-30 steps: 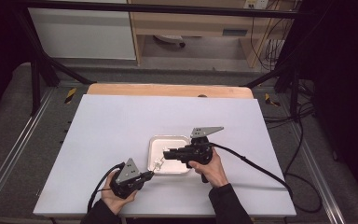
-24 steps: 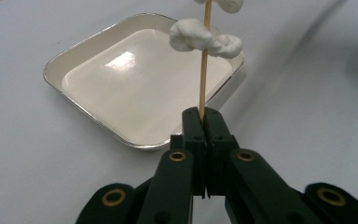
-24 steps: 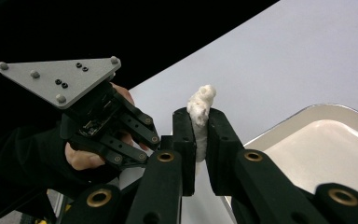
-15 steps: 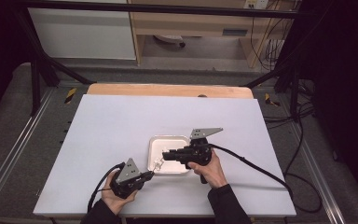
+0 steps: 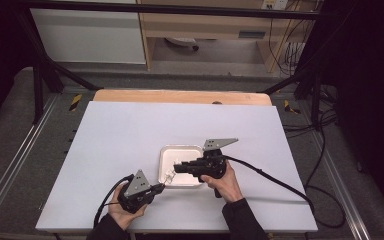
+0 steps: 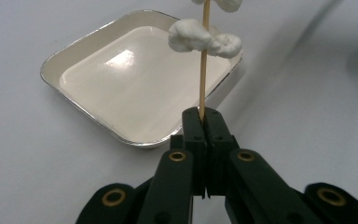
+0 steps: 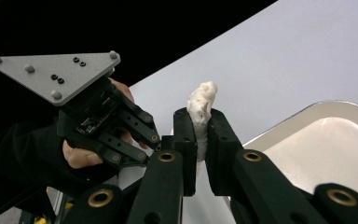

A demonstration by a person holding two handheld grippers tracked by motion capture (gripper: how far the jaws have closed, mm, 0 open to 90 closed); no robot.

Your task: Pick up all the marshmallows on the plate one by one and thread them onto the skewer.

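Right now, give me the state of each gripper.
Left gripper: shut on the wooden skewer, which carries white marshmallow pieces.
Right gripper: shut on a white marshmallow piece, above the tray's edge.

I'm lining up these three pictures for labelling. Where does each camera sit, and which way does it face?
High view: above the person's side of the table, looking forward and down; both hands show, with the left gripper and right gripper.
Left gripper view: rides the left gripper, looking along its shut jaws, which clamp a wooden skewer over the white tray.
Right gripper view: rides the right gripper, jaws shut on a white soft piece; the person's left hand shows behind.
Shared: all three show the tray.
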